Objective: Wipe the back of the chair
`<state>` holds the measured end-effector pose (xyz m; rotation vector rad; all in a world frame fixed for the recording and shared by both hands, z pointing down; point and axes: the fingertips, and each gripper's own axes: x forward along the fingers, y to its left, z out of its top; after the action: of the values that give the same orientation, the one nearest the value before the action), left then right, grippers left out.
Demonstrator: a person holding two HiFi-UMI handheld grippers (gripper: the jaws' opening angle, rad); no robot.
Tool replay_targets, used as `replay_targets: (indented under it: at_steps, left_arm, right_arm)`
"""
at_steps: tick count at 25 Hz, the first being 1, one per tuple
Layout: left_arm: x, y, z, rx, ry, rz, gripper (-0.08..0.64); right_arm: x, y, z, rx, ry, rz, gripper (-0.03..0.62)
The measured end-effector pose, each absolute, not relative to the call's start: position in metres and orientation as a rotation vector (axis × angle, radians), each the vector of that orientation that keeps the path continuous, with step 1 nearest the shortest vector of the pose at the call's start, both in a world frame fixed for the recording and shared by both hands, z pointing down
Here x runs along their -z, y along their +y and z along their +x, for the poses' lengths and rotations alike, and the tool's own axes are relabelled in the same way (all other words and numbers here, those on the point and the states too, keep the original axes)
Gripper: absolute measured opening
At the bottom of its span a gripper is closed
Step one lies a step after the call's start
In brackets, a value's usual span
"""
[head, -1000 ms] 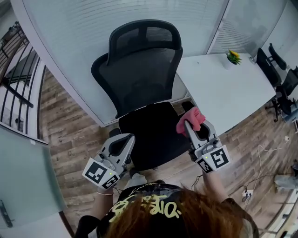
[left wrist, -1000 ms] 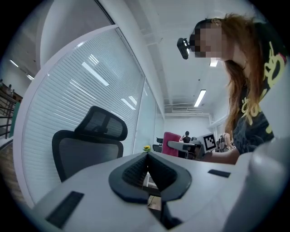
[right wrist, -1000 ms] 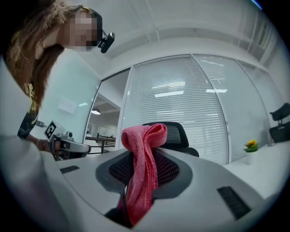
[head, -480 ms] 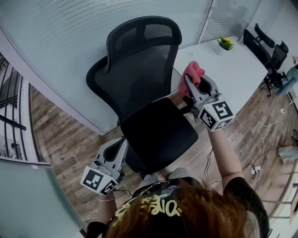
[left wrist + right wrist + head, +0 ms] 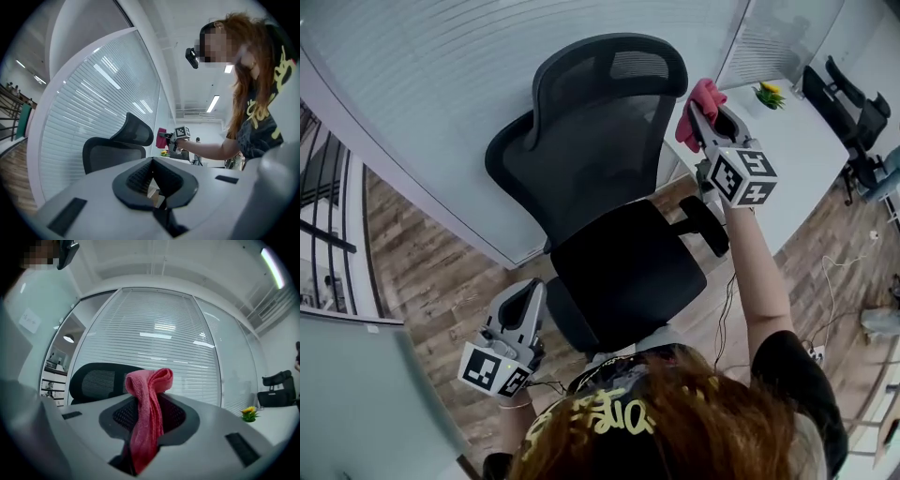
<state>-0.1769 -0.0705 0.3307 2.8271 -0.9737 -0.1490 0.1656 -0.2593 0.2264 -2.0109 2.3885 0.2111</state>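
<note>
right gripper [image 5: 698,117] clenched on pink cloth [image 5: 701,97], just beside right edge of chair back [image 5: 600,150]; wiping looks unstarted; left gripper [image 5: 532,291] closed, empty

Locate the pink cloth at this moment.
Head view, upper right: the pink cloth is pinched in the right tongs, raised beside the top of the chair back.

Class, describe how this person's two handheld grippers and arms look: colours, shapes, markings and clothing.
Both the left gripper and the right gripper are light grey plastic tongs with black ribbed inner pads. Each carries a cube with black-and-white square markers at its rear. The person wears a black short-sleeved T-shirt with yellow lettering; the forearms are bare.
</note>
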Motion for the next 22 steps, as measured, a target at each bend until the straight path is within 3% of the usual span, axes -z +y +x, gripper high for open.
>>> replay_targets:
  at_steps: [13, 22]
  left_arm:
    - [-0.336, -0.090, -0.153, 0.089, -1.244, 2.751, -0.008]
    - [-0.328, -0.096, -0.128, 0.041, -1.308, 2.738, -0.008]
  right_arm:
    - [-0.199, -0.333, 0.158, -0.318, 2.374, -1.922, 0.098]
    - [-0.177, -0.349, 0.111, -0.369, 2.479, -1.711, 0.098]
